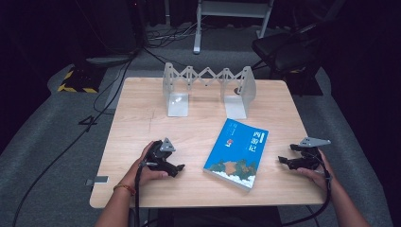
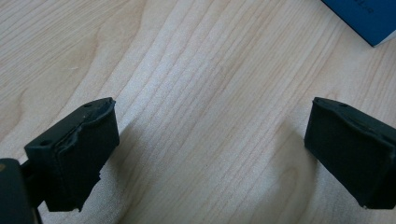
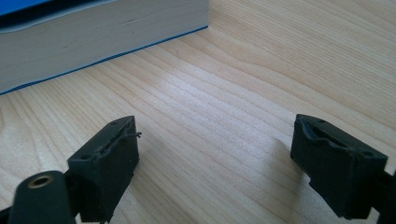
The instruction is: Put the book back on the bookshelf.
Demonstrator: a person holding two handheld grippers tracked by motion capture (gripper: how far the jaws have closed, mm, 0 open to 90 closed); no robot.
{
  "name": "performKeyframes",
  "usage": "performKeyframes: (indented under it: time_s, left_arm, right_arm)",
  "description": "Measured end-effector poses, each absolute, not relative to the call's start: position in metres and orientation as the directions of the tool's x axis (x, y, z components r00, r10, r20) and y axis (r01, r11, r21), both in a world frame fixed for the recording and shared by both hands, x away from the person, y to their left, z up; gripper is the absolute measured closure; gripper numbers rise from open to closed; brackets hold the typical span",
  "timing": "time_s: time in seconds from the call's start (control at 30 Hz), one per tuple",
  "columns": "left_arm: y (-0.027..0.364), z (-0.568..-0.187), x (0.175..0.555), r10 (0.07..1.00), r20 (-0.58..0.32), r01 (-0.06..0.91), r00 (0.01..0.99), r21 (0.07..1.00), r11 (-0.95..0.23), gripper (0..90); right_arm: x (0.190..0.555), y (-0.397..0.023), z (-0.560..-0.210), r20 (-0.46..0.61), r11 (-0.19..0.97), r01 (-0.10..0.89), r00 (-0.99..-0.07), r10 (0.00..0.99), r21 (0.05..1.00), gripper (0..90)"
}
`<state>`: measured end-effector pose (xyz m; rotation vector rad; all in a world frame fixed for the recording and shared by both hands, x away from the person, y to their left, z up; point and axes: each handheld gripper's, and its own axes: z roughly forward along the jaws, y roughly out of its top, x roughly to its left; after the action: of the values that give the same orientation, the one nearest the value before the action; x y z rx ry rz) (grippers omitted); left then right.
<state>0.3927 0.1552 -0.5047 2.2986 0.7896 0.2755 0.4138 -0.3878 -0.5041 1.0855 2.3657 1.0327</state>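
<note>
Currently I hold the left claw point(image 1: 178, 167) and right claw point(image 1: 283, 160) released and empty on the worktop point(image 1: 142, 123), flanking the flat-lying blue book point(image 1: 237, 152). Beyond, the expanding bookend rack point(image 1: 208, 90) stands empty; gripping and shelving remain undone.

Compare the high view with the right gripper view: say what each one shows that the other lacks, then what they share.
High view: the book's blue cover with a landscape picture, the folding metal book rack at the table's far side, and the left tool.

Right gripper view: the book's page edges up close.

Both: the wooden table, the book and the right tool, jaws open and empty.
</note>
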Motion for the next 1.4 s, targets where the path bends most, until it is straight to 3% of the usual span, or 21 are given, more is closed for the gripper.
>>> performKeyframes:
  time_s: [0.53,0.83,0.93,1.0,1.23,1.4]
  left_arm:
    - [0.155,-0.505,0.391,0.625,-0.021,0.476,0.781,0.668,-0.572,3.6]
    - [0.151,-0.502,0.387,0.628,-0.019,0.492,0.778,0.641,-0.589,4.5]
    - [0.148,-0.499,0.386,0.62,-0.049,0.494,0.783,0.654,-0.573,11.4]
    - [0.145,-0.497,0.385,0.601,-0.065,0.486,0.797,0.659,-0.574,17.9]
    - [0.127,-0.489,0.379,0.577,-0.072,0.461,0.814,0.684,-0.565,16.0]
    - [0.104,-0.486,0.367,0.488,-0.005,0.352,0.873,0.699,-0.623,16.1]
  right_arm:
    - [0.414,-0.388,-0.504,-0.005,0.447,0.515,-0.652,0.758,0.731,15.3]
    - [0.411,-0.378,-0.498,-0.015,0.481,0.493,-0.687,0.727,0.725,20.2]
    - [0.408,-0.367,-0.491,0.002,0.47,0.475,-0.705,0.709,0.744,20.4]
    - [0.406,-0.357,-0.489,-0.013,0.489,0.451,-0.725,0.689,0.746,19.9]
    - [0.402,-0.329,-0.49,-0.03,0.555,0.43,-0.771,0.636,0.712,24.5]
    - [0.4,-0.32,-0.491,-0.031,0.57,0.419,-0.787,0.616,0.707,23.8]
